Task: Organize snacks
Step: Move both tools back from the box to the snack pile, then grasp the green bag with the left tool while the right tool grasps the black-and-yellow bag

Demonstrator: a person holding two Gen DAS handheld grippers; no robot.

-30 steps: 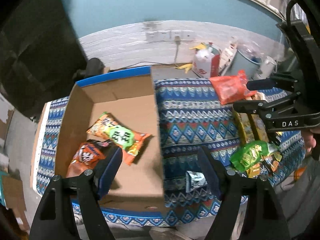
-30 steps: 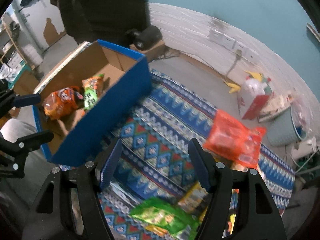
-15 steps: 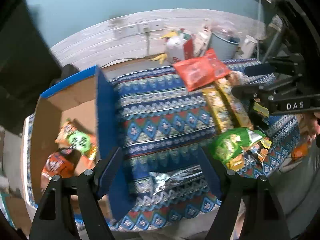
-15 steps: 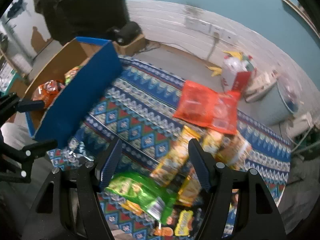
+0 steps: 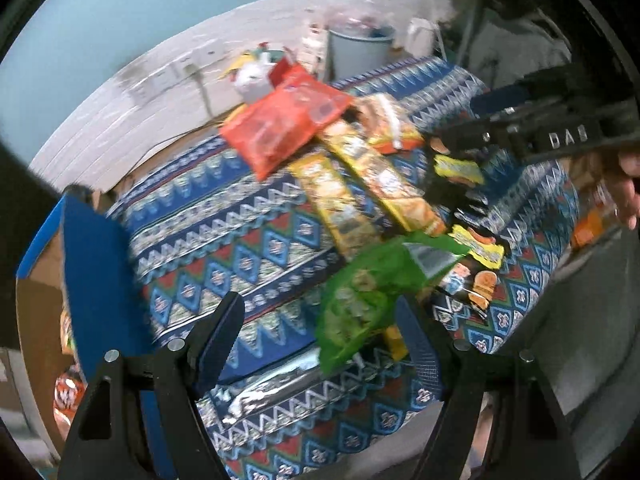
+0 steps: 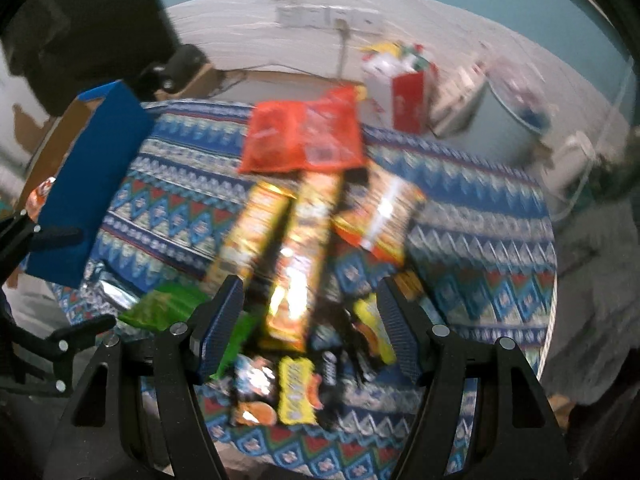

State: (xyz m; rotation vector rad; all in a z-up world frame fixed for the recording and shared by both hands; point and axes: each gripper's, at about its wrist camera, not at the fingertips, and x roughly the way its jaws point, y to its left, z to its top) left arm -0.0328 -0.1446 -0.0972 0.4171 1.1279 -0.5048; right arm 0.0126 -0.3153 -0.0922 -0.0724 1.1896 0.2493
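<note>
Snack packs lie in a pile on the patterned cloth [image 5: 224, 236]: a red bag [image 5: 284, 124] at the back, long yellow packs [image 5: 340, 204], a green bag [image 5: 360, 304] and a silver pack [image 5: 272, 388] near the front. My left gripper [image 5: 320, 344] is open and empty, above the green bag and silver pack. My right gripper [image 6: 312, 332] is open and empty over the yellow packs [image 6: 304, 248] and small dark packs [image 6: 296, 388]. The blue cardboard box [image 5: 96, 280] stands at the left and holds orange snack bags [image 5: 68, 392].
A white bin [image 5: 360, 52], a red-and-white bag [image 6: 404, 92] and wall sockets [image 6: 328, 16] stand behind the table. The right gripper's body [image 5: 560, 132] and a hand show in the left wrist view. The box wall [image 6: 88, 184] is at the left.
Both grippers have swung right, from over the box towards the snack pile. The box has slid to the left edge of both views. Both stay open and empty.
</note>
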